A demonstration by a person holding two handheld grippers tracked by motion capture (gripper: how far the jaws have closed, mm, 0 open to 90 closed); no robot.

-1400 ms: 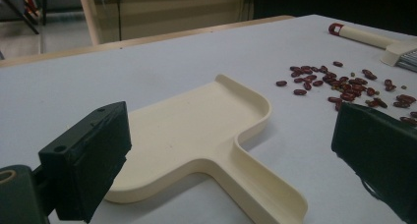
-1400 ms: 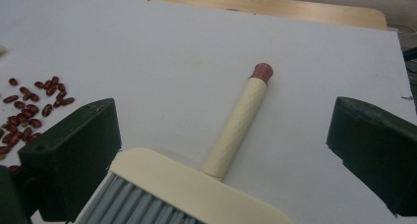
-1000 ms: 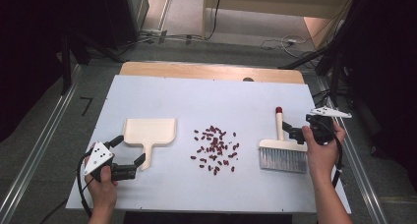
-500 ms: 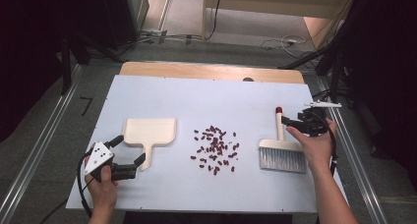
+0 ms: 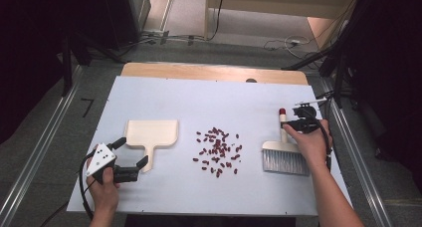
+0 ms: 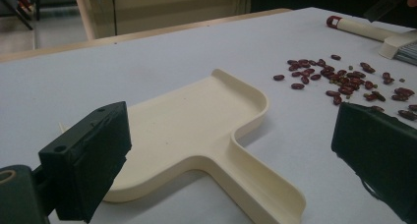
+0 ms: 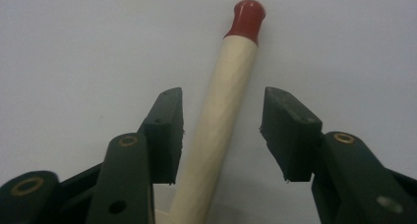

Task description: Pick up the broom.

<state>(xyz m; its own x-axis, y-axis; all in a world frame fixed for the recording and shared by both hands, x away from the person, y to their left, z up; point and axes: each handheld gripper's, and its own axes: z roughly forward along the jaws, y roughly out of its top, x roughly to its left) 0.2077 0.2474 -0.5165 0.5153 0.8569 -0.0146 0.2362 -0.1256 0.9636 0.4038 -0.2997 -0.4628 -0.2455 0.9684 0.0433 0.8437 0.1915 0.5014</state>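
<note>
Straddling the cream handle of the brush, the right gripper has just been closing its jaws around it, with the handle between the pads but a gap showing on the right side, so it is not yet clamped. The brush lies flat at the right of the white table, its red-capped end pointing away from the person and its bristles toward them, just beside the scatter of red beans. The left gripper rests with its jaws wide apart on either side of the dustpan handle, gripping nothing. The handle sits nearer the left pad, so an off-centre squeeze could probably roll or skid the round handle sideways, and a swing of the bristles might scatter the beans further.
</note>
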